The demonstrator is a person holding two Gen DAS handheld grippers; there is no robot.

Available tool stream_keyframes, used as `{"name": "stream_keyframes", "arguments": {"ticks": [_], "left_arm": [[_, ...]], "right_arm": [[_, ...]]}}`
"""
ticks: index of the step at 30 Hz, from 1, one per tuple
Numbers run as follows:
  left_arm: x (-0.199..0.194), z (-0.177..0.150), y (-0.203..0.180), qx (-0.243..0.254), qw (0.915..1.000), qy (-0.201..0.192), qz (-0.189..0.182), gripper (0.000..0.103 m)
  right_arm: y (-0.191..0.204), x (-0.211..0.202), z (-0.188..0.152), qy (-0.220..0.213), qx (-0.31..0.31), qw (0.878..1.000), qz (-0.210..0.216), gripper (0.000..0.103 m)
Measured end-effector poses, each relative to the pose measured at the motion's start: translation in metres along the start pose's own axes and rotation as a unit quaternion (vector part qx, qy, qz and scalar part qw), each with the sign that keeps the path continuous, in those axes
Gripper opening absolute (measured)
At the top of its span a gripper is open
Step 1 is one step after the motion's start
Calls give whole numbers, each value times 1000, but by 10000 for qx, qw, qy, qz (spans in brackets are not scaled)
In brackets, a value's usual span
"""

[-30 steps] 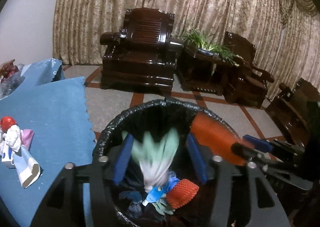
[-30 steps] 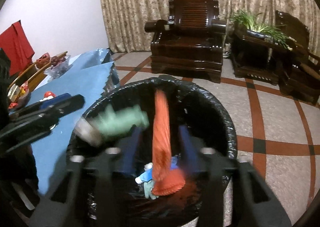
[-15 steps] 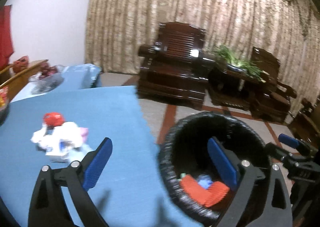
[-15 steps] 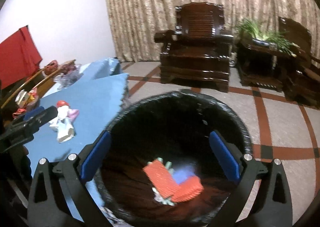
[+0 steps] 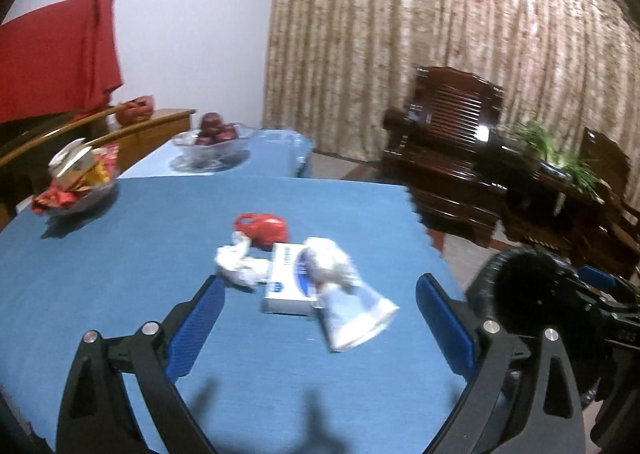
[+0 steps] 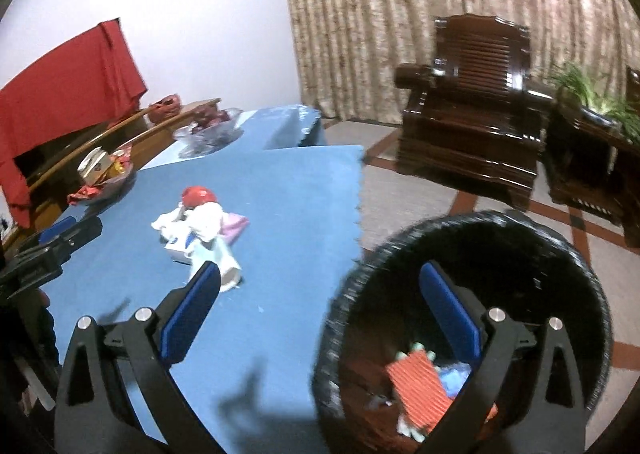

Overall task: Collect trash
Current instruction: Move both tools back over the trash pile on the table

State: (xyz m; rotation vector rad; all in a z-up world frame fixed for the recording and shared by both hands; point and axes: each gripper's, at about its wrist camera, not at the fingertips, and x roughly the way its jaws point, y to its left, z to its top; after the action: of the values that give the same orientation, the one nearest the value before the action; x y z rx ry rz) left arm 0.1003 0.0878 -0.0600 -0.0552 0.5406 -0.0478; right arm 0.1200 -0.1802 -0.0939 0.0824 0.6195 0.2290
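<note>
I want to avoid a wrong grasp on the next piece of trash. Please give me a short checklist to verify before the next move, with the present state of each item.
1. Left gripper open and empty: ok, jaws wide, nothing between them.
2. Right gripper open and empty: ok.
3. Trash left on the blue table: ok, a white box, crumpled tissue, a white tube and a red piece lie in one pile.
4. Pile in front of the left gripper: ok, it lies ahead between the fingers.
5. Which pieces touch or overlap: cannot tell exactly, the picture is blurred.
6. Bin beside the table, with room: ok, its black liner is open and the trash lies low inside.
</note>
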Motion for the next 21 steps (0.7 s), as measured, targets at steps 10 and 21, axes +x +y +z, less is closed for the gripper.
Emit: {"name": "stream_keyframes", "arguments": {"ticks": [10, 21], "left_arm": [[23, 0, 59, -263, 9987, 37, 446, 94], [60, -3, 89, -433, 9974, 138, 557, 94]], "right_arm": [[55, 59, 20, 107, -267, 9988, 388, 97], [104, 134, 22, 433, -550, 9957, 612, 97]]}}
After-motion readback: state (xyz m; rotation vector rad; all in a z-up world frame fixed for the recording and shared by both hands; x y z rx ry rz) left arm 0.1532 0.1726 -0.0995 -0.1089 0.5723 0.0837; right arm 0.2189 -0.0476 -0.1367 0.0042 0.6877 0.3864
